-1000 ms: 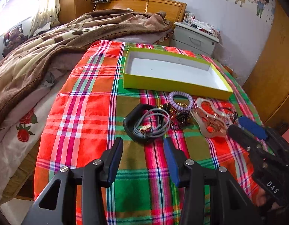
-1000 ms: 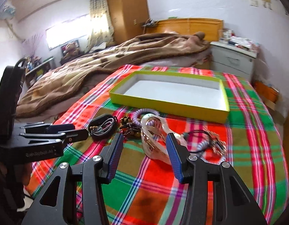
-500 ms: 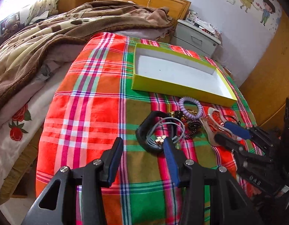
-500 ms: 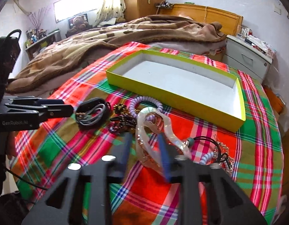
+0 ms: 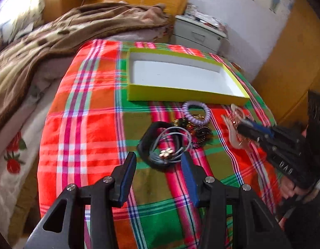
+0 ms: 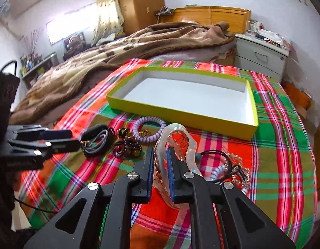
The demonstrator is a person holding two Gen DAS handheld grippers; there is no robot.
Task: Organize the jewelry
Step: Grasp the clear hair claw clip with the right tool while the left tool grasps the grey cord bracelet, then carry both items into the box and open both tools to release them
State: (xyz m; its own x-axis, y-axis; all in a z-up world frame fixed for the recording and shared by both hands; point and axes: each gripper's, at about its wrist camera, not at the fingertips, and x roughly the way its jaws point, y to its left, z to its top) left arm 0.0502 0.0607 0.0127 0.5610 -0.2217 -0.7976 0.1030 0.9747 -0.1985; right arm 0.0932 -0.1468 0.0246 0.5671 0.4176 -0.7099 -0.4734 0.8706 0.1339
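Right hand-held gripper [image 6: 160, 161]: jaws have just been closing, blue pads now pinched on one side loop of the translucent pinkish hair claw [image 6: 176, 143], a glossy, curved clip lying on the plaid cloth [image 6: 280, 149] just in front of the yellow tray [image 6: 180, 116]. Left hand-held gripper [image 5: 158, 166]: jaws wide apart, holding nothing, above the black band with grey hair ties [image 5: 160, 145]

Plaid cloth [image 6: 282, 145] covers the bed end. Brown blanket [image 6: 139, 45] heaped behind it, wooden headboard [image 6: 212, 15] at the wall. White nightstand [image 6: 261, 56] beside, cluttered on top.
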